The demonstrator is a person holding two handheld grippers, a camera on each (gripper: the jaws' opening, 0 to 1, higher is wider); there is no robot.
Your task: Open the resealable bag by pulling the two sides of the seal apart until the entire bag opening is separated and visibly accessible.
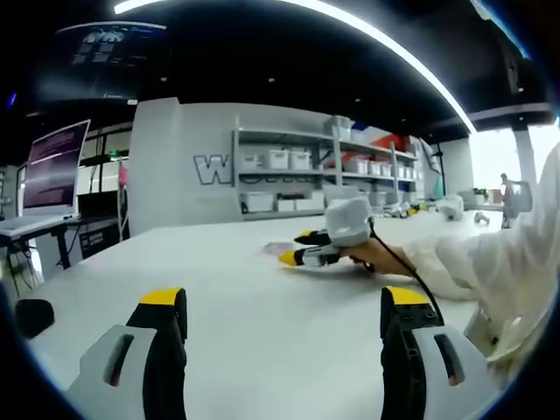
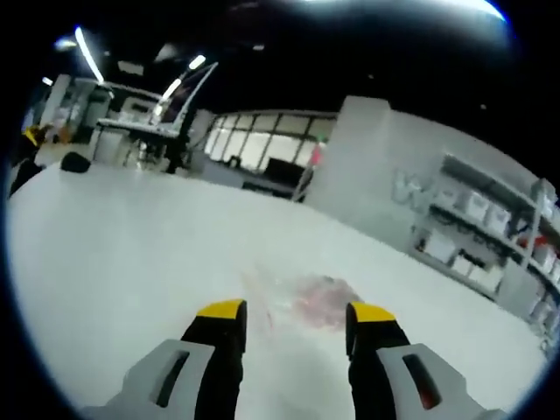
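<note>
The resealable bag (image 2: 302,297) is seen lying flat on the white bench (image 2: 114,245), just ahead of the right hand-held gripper (image 2: 293,319), whose jaws are spread wide and hold nothing. The left hand-held gripper (image 1: 284,315) is also wide and empty, well apart from the bag (image 1: 278,248). The bag is judged thin, light, limp and slippery; each seal lip should be pinched near its edge.

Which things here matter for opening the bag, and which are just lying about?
Job:
bag, flat on the table
right gripper, open, just short of the bag
left gripper, open, apart from the bag

Lying about:
dark object at the table edge
monitor
shelves with bins
</note>
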